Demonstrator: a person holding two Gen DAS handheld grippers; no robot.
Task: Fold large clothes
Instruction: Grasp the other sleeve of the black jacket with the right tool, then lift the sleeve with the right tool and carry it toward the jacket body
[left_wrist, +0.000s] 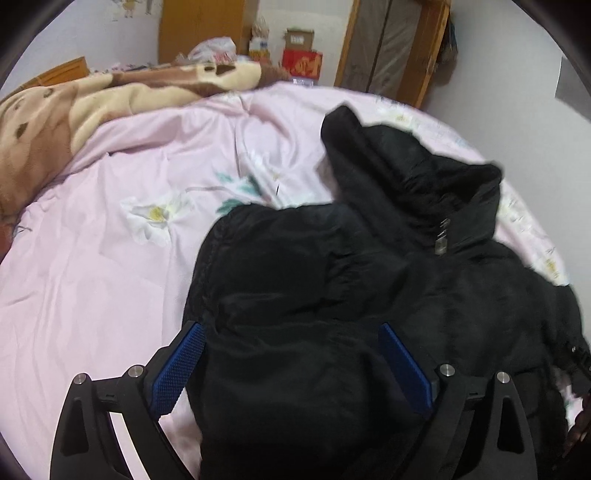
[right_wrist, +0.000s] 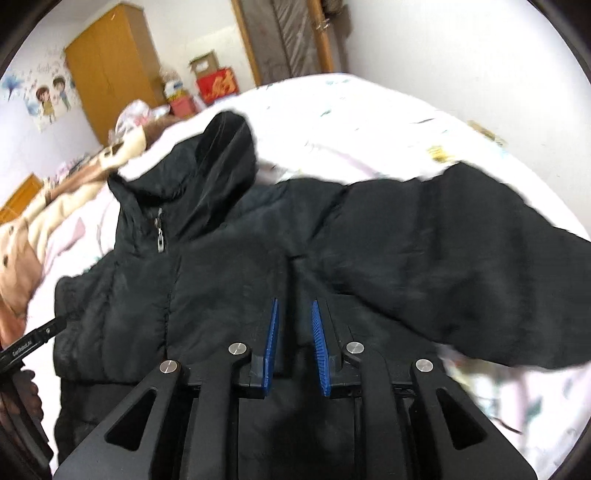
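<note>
A black padded jacket (left_wrist: 332, 295) lies on a pink flowered bedsheet (left_wrist: 92, 258), collar and hood toward the far side. My left gripper (left_wrist: 291, 332) is open, its blue pads wide apart on either side of a folded-over sleeve. In the right wrist view the jacket (right_wrist: 221, 258) spreads across the bed with one sleeve (right_wrist: 461, 266) stretched to the right. My right gripper (right_wrist: 294, 306) has its blue pads close together with black jacket fabric pinched between them near the shoulder seam. The left gripper's body (right_wrist: 29, 343) shows at the left edge.
A beige and brown blanket (left_wrist: 74, 107) lies bunched at the bed's far left. Beyond the bed stand a wooden wardrobe (right_wrist: 110, 70), red and cardboard boxes (left_wrist: 301, 55) and a door frame (left_wrist: 388, 48). The bed's right edge (left_wrist: 532, 236) is close to the jacket.
</note>
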